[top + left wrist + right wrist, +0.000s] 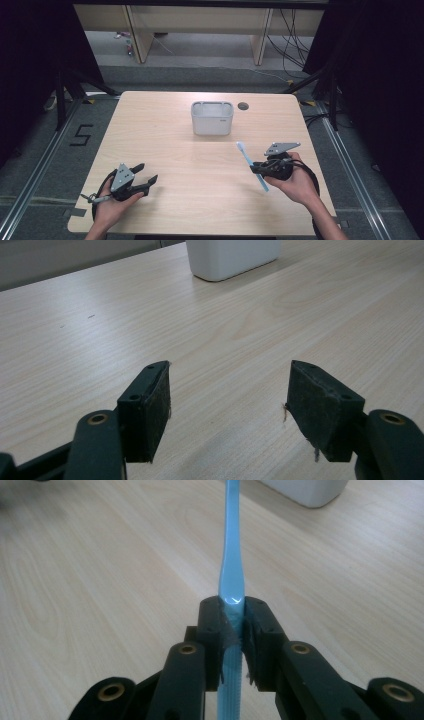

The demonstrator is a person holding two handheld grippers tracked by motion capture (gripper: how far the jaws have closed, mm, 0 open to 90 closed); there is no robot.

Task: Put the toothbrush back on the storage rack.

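Toothbrush (pixel 251 165) in right tool (pixel 258 169), mid-table (pixel 200 170).

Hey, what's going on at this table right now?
A person sits at a wooden table with a gripper in each hand. The right gripper is shut on a blue toothbrush, gripping its handle, with the brush head pointing toward a white holder standing at the far middle of the table. The left gripper is open, holding nothing, near the table's near left side.
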